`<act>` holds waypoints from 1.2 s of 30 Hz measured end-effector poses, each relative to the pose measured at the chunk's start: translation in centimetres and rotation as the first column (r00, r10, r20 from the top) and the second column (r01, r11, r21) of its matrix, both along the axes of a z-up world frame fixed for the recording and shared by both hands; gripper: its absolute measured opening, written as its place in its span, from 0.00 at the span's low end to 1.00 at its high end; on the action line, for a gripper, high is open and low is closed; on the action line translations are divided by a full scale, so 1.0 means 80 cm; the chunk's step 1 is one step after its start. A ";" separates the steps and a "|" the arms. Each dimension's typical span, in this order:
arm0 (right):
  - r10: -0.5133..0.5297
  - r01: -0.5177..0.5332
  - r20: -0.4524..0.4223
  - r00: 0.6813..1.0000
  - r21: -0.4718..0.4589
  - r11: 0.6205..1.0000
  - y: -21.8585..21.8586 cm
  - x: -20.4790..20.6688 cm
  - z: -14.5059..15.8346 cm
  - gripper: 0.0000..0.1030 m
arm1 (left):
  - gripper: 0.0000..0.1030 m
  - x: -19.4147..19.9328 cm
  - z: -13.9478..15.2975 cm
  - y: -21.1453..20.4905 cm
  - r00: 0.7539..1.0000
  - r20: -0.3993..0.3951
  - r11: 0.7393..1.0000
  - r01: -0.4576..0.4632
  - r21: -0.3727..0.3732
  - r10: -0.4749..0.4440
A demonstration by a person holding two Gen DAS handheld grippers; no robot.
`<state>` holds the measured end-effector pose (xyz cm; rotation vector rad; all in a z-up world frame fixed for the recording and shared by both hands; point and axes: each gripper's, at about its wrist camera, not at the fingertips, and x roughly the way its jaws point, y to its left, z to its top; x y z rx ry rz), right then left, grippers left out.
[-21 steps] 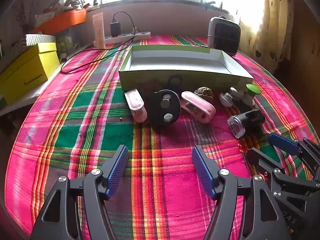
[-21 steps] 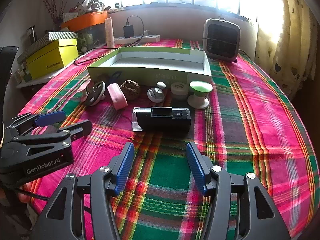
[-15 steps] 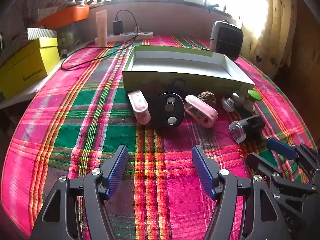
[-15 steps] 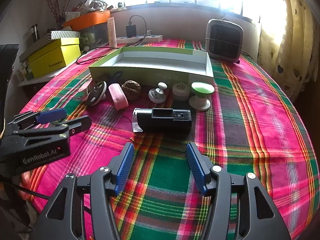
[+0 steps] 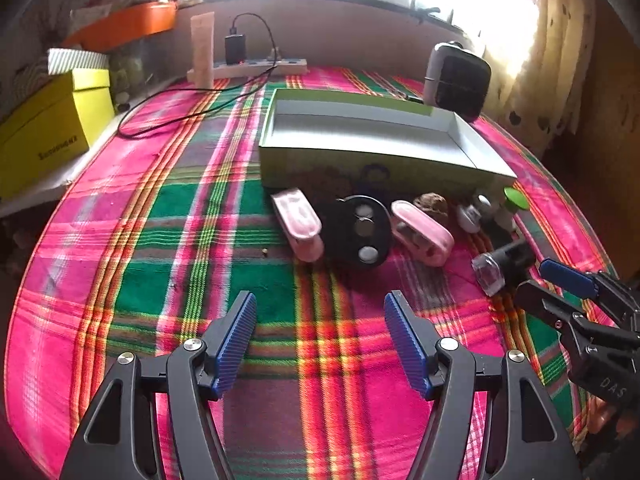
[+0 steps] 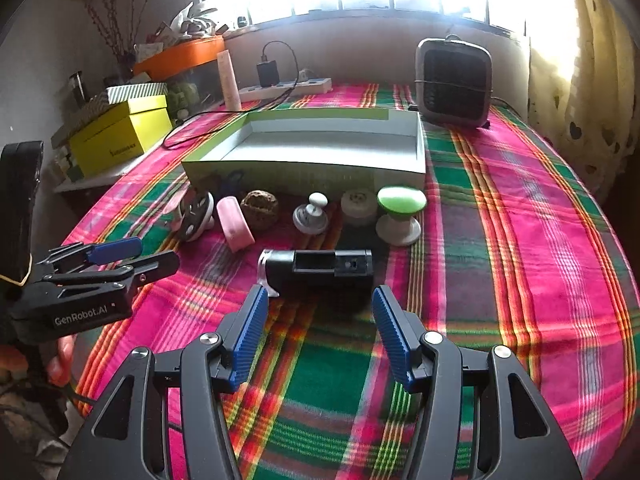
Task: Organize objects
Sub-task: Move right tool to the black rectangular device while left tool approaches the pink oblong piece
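just ahead of the right gripper's [image 6: 316, 330] wide, empty jaws, the black torch [image 6: 318, 270] has drawn closer, ready for grasping.

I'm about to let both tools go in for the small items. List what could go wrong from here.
1. The right tool, open, faces the black flashlight lengthwise; it looks about as long as the opening, so the grip may slip.
2. The pink clip lies against the black disc; grabbing one could drag the other.
3. The green-topped knob stands close behind the flashlight and could be knocked over.
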<state>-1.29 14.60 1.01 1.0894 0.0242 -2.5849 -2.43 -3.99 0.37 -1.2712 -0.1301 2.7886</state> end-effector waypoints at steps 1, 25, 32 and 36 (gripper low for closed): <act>0.005 -0.005 -0.003 1.000 0.002 1.000 0.000 -0.001 0.000 0.54 | 0.64 -0.001 0.000 -0.003 1.000 0.000 1.000 -0.006 0.005 0.006; 0.169 -0.169 -0.013 0.986 -0.017 0.985 -0.001 -0.037 0.013 0.54 | 0.64 -0.028 0.000 -0.021 0.999 0.016 0.999 -0.032 0.019 0.032; 0.218 -0.217 0.040 0.975 -0.026 0.976 -0.003 -0.043 0.004 0.54 | 0.64 -0.028 -0.001 -0.020 0.999 0.016 0.999 -0.028 0.020 0.028; 0.244 -0.243 0.054 0.968 -0.025 0.970 0.001 -0.035 0.005 0.54 | 0.64 -0.029 -0.002 -0.019 0.999 0.017 0.999 -0.027 0.023 0.027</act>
